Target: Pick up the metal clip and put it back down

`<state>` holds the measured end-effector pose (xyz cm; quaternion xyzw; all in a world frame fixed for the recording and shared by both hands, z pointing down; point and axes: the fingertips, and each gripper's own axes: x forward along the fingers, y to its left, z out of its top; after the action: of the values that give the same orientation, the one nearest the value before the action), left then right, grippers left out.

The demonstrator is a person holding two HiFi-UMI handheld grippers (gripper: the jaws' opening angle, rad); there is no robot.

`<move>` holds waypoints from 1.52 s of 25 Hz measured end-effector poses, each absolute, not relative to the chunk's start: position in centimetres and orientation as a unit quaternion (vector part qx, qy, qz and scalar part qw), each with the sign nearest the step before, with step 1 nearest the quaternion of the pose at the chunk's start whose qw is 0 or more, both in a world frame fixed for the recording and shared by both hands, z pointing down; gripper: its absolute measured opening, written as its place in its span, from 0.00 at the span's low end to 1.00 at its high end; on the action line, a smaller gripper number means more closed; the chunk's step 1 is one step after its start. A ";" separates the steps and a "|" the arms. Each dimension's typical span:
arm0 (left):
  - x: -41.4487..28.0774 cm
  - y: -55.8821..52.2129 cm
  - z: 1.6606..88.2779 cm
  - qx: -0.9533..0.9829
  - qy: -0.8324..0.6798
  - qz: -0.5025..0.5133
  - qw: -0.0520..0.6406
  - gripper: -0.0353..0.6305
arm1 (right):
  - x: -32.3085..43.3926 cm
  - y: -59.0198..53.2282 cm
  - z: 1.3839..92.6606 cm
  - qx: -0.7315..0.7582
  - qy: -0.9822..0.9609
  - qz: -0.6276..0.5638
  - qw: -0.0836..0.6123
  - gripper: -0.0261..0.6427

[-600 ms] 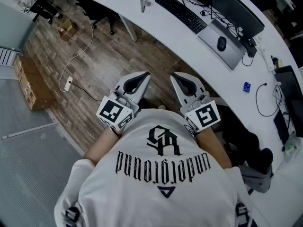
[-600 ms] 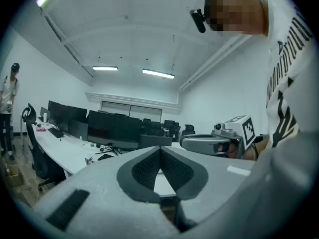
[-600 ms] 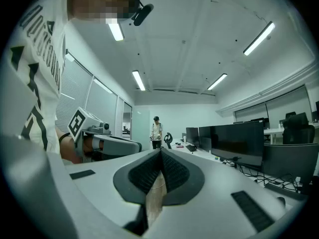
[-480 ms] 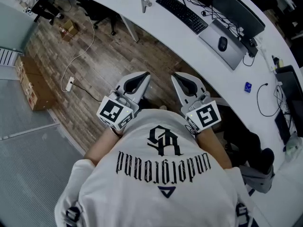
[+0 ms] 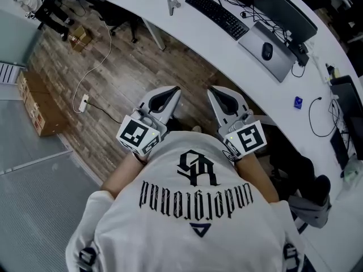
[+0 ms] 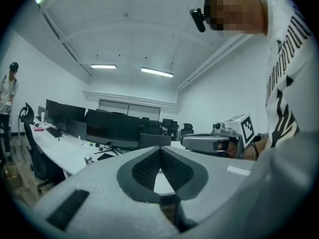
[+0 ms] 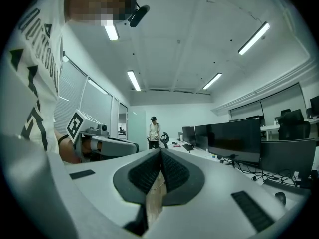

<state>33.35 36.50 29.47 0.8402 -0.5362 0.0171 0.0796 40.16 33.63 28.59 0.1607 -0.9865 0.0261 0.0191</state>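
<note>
The metal clip (image 5: 173, 4) lies on the curved white desk (image 5: 170, 24), left of a black keyboard (image 5: 216, 15). In the left gripper view it is a small shape on the desk edge, the clip (image 6: 88, 160). Both grippers are held close to the person's chest over the wooden floor, far short of the desk. My left gripper (image 5: 174, 90) is shut, jaws tip to tip, with nothing between them. My right gripper (image 5: 211, 91) is shut and empty too. Each shows in the other's view: the right gripper (image 6: 209, 142), the left gripper (image 7: 107, 146).
On the desk are a grey laptop with a mouse (image 5: 266, 51), monitors (image 5: 286, 10), cables and a small blue object (image 5: 296, 102). A cardboard box (image 5: 34, 103) and a power strip (image 5: 83, 101) lie on the floor at left. A person (image 7: 153, 131) stands far off.
</note>
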 end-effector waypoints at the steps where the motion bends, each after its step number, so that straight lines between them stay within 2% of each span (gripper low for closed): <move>1: 33.0 36.4 29.5 0.840 -0.536 0.014 0.082 0.07 | 39.8 33.6 28.6 0.160 -0.987 0.027 0.020 0.06; 12: 26.7 34.9 30.1 0.846 -0.525 -0.008 0.095 0.07 | 33.1 32.6 29.4 0.158 -0.986 0.028 0.044 0.06; 27: 8.8 33.4 29.7 0.842 -0.532 -0.017 0.088 0.07 | 14.6 31.2 29.6 0.143 -0.988 0.025 0.058 0.06; 38: 3.4 31.7 31.1 0.831 -0.546 -0.019 0.104 0.07 | 9.1 28.3 31.0 0.126 -0.989 0.039 0.073 0.06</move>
<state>3.36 31.72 31.10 0.8310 -0.5463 -0.0185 0.1035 9.10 28.35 31.03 0.1255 -0.9886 0.0388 0.0731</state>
